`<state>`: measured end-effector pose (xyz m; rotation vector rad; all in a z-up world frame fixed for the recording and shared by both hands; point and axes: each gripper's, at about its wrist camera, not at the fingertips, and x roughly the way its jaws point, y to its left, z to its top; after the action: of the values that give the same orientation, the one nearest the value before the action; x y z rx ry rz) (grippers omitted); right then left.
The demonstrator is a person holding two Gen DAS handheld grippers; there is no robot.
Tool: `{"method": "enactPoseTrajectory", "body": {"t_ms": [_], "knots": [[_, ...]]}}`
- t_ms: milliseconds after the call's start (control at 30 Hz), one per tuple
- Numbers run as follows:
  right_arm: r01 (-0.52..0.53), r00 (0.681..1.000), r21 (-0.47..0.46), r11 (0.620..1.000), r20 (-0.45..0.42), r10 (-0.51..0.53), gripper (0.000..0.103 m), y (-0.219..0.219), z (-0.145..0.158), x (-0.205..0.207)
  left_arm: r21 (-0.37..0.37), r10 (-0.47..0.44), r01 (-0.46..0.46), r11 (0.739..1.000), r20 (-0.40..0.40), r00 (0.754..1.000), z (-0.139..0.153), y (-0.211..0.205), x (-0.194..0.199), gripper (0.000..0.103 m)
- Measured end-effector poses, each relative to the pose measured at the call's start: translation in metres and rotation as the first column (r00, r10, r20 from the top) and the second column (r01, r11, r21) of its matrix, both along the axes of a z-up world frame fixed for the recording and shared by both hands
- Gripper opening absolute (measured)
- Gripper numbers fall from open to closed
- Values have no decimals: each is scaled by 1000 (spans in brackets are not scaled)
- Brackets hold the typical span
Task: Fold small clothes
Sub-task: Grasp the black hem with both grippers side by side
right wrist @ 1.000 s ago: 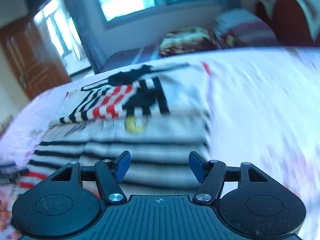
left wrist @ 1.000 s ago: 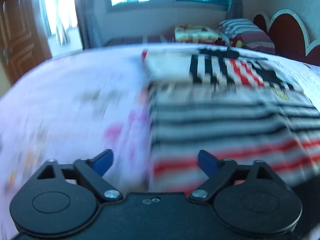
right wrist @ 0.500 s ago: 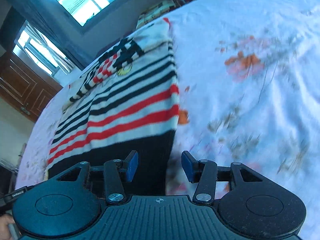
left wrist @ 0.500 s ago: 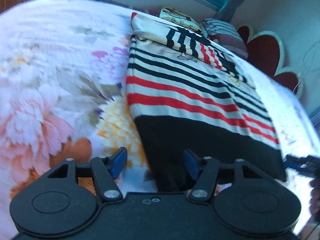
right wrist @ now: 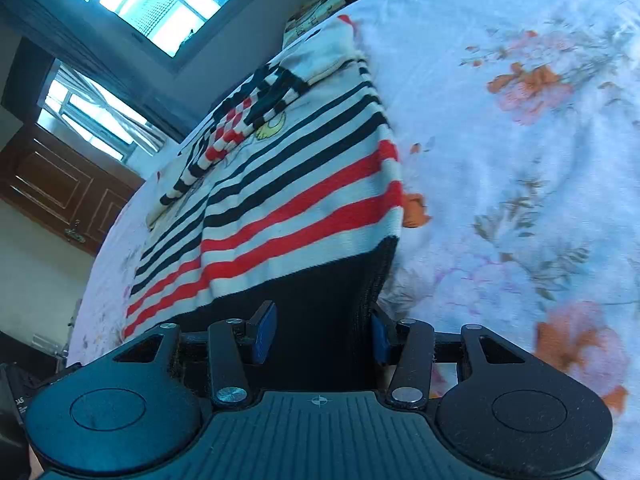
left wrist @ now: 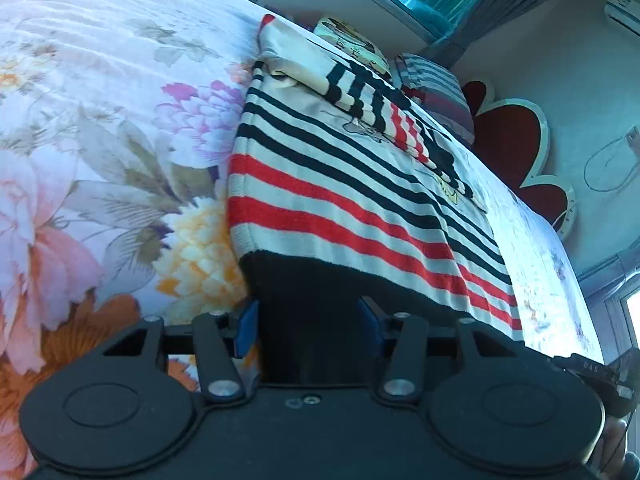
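Bedroom, floral bedsheet point(left wrist: 100, 152) over the bed, window and wooden door at the back, red scalloped headboard point(left wrist: 516, 152) off at 2 o'clock in the left view

L gripper point(left wrist: 308, 326): blue pads straddle the left corner of the black hem band point(left wrist: 320, 280) of the striped sweater point(left wrist: 340, 184). Jaws have just been closing, hem cloth is between them, but there's a visible gap on the inner side so I'd call it not yet clamped. R gripper point(right wrist: 322, 334): same thing on the right corner, hem edge lies against the outer pad at 3 o'clock, inner pad stands clear at 9 o'clock, so also open around the cloth, no pinch yet

Outward from there: sweater lies flat, hem toward the grippers, stripes run black-red-black up to 12 o'clock, sleeves folded across the chest near the neck. Pillows beyond it at 12–1 o'clock

Step in hand, by my read: grab both hem corners to fold bottom up to the collar. To do it well:
- close fully on both layers, front + back, else only the top ply lifts
- keep both grippers level w/ each other, same depth into the hem
- lift low, carry toward 12 o'clock together so the fold line stays square
- watch the sheet, don't pinch it w/ the corner
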<state>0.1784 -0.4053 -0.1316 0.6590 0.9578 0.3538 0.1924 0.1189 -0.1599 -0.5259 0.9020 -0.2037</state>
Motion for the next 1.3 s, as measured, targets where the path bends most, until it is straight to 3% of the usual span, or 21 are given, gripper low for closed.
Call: {"method": "enactPoseTrajectory", "body": {"t_ms": [133, 167, 200, 233, 367, 400, 467, 533, 633, 733, 867, 933, 967, 1000, 1033, 1100, 1200, 1267, 1300], "knots": [[-20, 1000, 8, 1000, -3, 20, 48, 6, -1, 6, -9, -15, 15, 1000, 1, 1000, -1, -2, -1, 44], [-33, 999, 9, 999, -4, 33, 43, 8, -1, 7, -8, -17, 17, 1000, 0, 1000, -2, -3, -1, 40], [-51, 999, 15, 999, -14, 51, 30, 11, -2, 7, -7, -17, 17, 1000, 0, 1000, -2, -3, -2, 40], [-67, 997, 22, 998, -28, 67, 26, 13, -5, 6, -14, -14, 14, 1000, 2, 1000, -3, -2, -3, 40], [-53, 998, 51, 997, -35, 55, 24, 12, -9, 4, -34, -16, 15, 999, -9, 1000, -3, 0, 2, 39], [-46, 998, 64, 997, -42, 48, 23, 10, -10, 5, -30, -26, 25, 999, -11, 1000, -3, -1, 4, 37], [-27, 998, 87, 996, -54, 32, 21, 6, -12, 7, -14, -35, 35, 999, -16, 999, -3, -1, 8, 18], [7, 998, 131, 991, -68, 2, 20, 0, -15, 6, -29, -37, 36, 999, -19, 999, -7, 2, 10, 15], [36, 998, 157, 987, -63, -26, 20, -7, -13, 0, -74, -22, 21, 997, -12, 1000, -10, 9, 4, 15], [47, 998, 137, 989, -34, -43, 20, -11, -6, -1, -117, -20, 19, 993, -4, 1000, -13, 11, -1, 26], [88, 995, 160, 983, -63, -78, 21, -18, -9, 14, -164, 6, -8, 986, -11, 1000, -16, 11, 8, 27], [81, 995, 154, 985, -72, -70, 20, -15, -12, 21, -152, 4, -5, 988, -10, 1000, -15, 8, 13, 27], [71, 995, 157, 985, -78, -60, 20, -13, -14, 23, -144, -2, 1, 990, -9, 1000, -14, 7, 13, 22], [63, 996, 157, 986, -76, -51, 17, -12, -15, 22, -123, -11, 9, 992, -10, 1000, -13, 5, 14, 18], [46, 997, 147, 988, -64, -36, 5, -10, -14, 20, -94, -19, 18, 995, -10, 1000, -13, 4, 13, 7], [-7, 999, 110, 994, -39, 12, 4, -4, -10, 12, -108, -11, 12, 994, 5, 1000, -12, 8, 6, 6], [-5, 999, 140, 990, 38, 0, 4, -15, 5, -4, -133, 30, -21, 991, 66, 997, -3, 20, -11, 6], [10, 999, 135, 991, 42, -15, 4, -24, 4, -7, -90, 26, -22, 996, 51, 998, -6, 18, -10, 6], [5, 1000, 88, 996, 7, -5, 4, -23, -3, -3, -45, 18, -17, 999, 23, 1000, -12, 14, -5, 6]]}}
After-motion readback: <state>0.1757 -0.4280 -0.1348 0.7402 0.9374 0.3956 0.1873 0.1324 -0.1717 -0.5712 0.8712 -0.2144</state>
